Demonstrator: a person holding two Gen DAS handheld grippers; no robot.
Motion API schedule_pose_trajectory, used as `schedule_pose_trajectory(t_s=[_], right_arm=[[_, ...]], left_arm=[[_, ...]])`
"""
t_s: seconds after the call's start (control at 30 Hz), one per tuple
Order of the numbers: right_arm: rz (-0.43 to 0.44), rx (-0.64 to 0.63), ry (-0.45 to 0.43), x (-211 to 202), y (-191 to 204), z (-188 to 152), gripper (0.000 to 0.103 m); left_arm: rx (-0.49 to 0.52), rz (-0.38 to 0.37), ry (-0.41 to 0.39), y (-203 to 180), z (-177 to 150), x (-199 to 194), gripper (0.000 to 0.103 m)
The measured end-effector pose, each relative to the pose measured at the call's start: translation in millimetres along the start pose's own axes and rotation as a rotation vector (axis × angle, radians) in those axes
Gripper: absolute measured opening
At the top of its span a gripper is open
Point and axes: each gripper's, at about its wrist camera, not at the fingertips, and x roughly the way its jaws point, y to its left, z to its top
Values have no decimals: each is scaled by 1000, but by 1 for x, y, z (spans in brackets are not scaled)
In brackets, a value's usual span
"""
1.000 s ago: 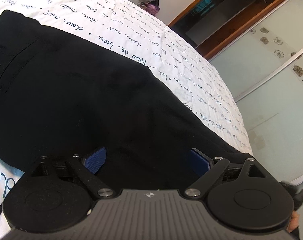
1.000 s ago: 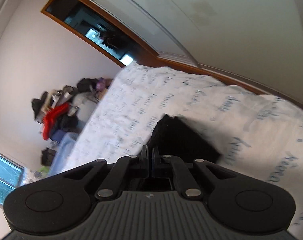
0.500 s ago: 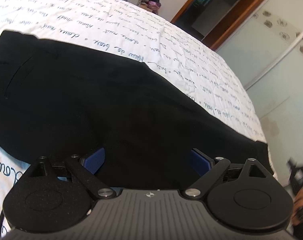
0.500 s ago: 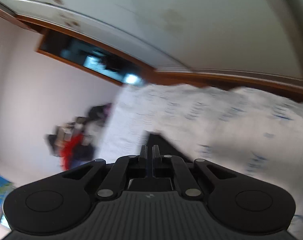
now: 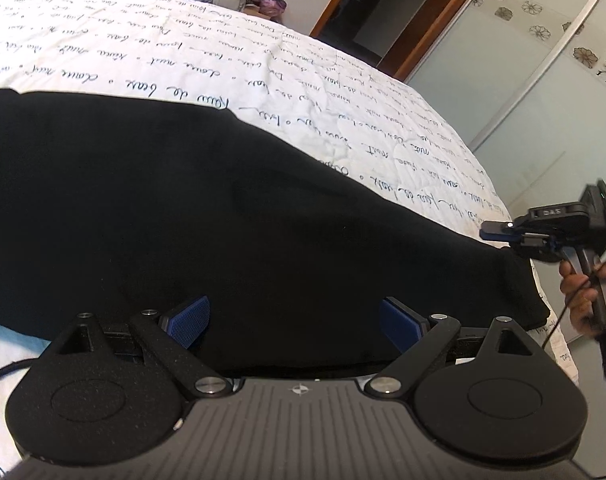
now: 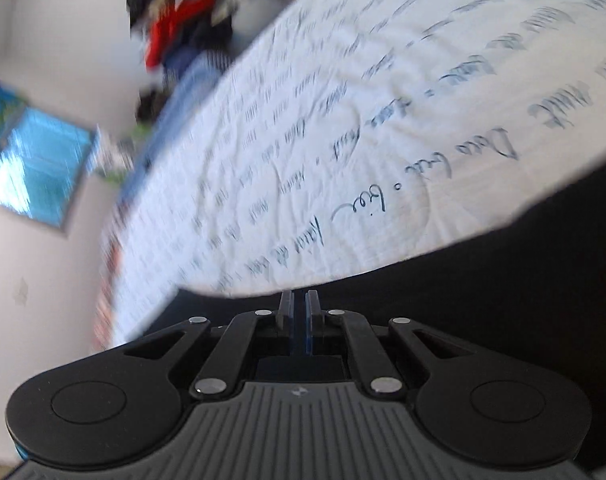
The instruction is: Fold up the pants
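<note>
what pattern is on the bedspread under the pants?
White bedspread with rows of dark cursive handwriting; clearest in the left wrist view, beside the black pants.

black pants [image 5: 223,216], spread flat and lengthwise on the script-printed bedspread [image 5: 263,64]

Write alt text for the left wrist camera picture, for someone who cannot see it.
Black fabric pants lie spread across a white quilted bedspread printed with handwriting. The left gripper is over them with its blue pads wide apart, while the right gripper, held in a hand, reaches toward the pants' far end.
</note>
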Motion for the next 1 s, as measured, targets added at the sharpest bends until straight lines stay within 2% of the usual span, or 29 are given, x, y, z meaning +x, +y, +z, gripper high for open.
schedule_pose_trajectory(t_s=[0.07,0.13,0.2,0.23,0.27,0.3,0.33,0.37,0.4,0.5,0.63,0.8,0.9,1.0], right_arm=[[-62,-125,74,7,5,8,5],[-79,-190,158,14,3,20,5],[-55,-199,211,14,-3,27,6],[-36,-211,251,20,-6,32,12],[-28,-231,289,19,-6,35,19],[-18,-253,318,18,-9,35,41],[14,-273,351,22,-9,39,68],[60,-289,385,25,-9,41,78],[86,-297,412,25,-8,43,84],[111,-350,491,36,-4,53,84],[173,-361,621,42,-9,65,84],[259,-355,699,57,-16,78,83],[287,-387,741,63,-16,82,73],[316,-423,778,71,-12,85,70]], left_arm=[[7,0,8,3,-2,2,93],[21,2,8,5,-5,4,93],[27,6,5,0,-7,11,93],[30,7,2,-1,-8,11,93],[31,9,1,-1,-8,12,94],[37,11,1,-9,-7,17,94],[42,12,1,-9,-8,17,94],[46,14,2,-12,-11,17,95],[51,18,3,-16,-14,18,95],[72,22,9,-18,-16,19,98],[118,28,13,-20,-17,23,102],[171,13,-36,-16,-26,25,102],[149,-12,-72,-12,-31,24,102],[164,-22,-115,-11,-40,21,102]])
